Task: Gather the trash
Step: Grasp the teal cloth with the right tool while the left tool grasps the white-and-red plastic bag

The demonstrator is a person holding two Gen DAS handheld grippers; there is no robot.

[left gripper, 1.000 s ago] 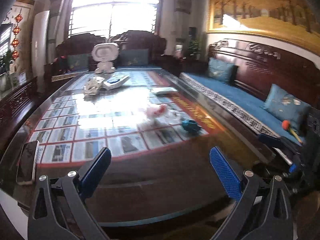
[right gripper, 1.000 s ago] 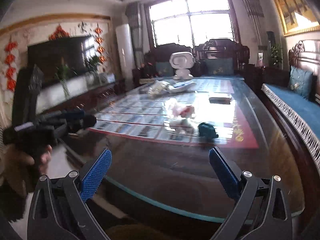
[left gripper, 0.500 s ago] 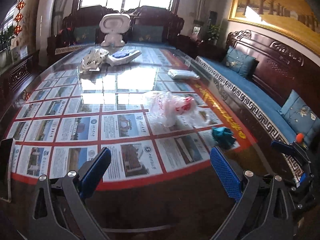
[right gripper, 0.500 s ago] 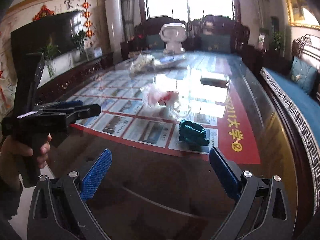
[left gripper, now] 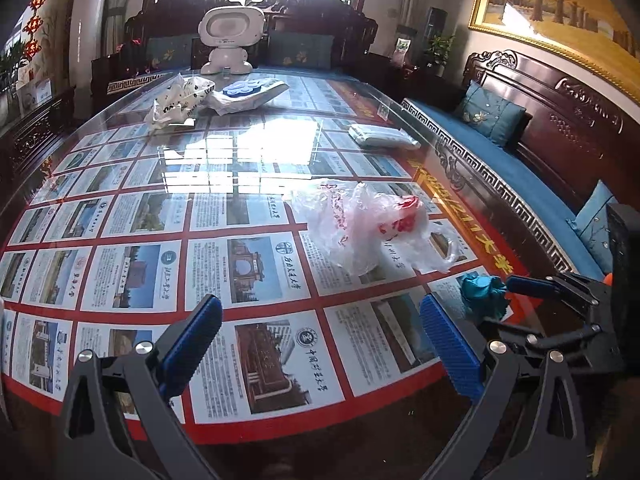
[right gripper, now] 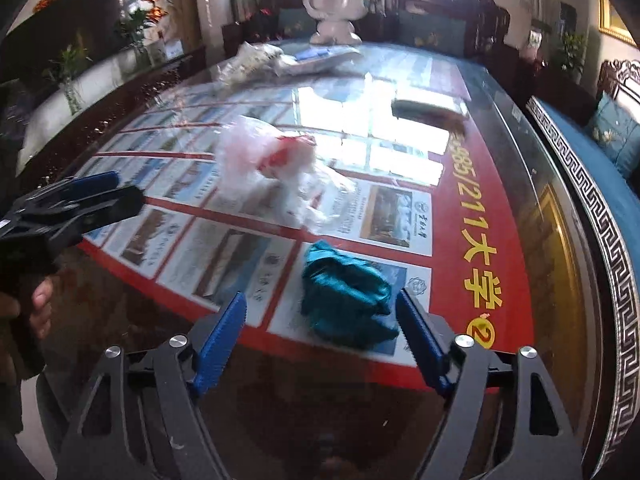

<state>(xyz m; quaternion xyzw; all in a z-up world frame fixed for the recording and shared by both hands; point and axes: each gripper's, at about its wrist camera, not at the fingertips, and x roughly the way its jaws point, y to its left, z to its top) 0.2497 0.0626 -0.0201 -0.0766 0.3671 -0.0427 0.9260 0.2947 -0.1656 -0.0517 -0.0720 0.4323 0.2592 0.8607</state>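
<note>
Home living room: carved wooden sofa [left gripper: 560,120], cushions [left gripper: 490,114], framed painting [left gripper: 560,4]

A crumpled teal wad [right gripper: 348,300] lies on the worktop [right gripper: 520,240], on the white corner panel of the printed sheet under the glass, just beside its red border. It is glossy, creased and folded on itself, lying low. Past the wad, farther onto the worktop and apart from it, a thin clear plastic bag [left gripper: 368,228] with red print lies slack and rumpled, one handle loop trailing toward the wad. Something red [left gripper: 404,208] shows inside the bag. Whether the wad is foil or cloth cannot be told.
</note>
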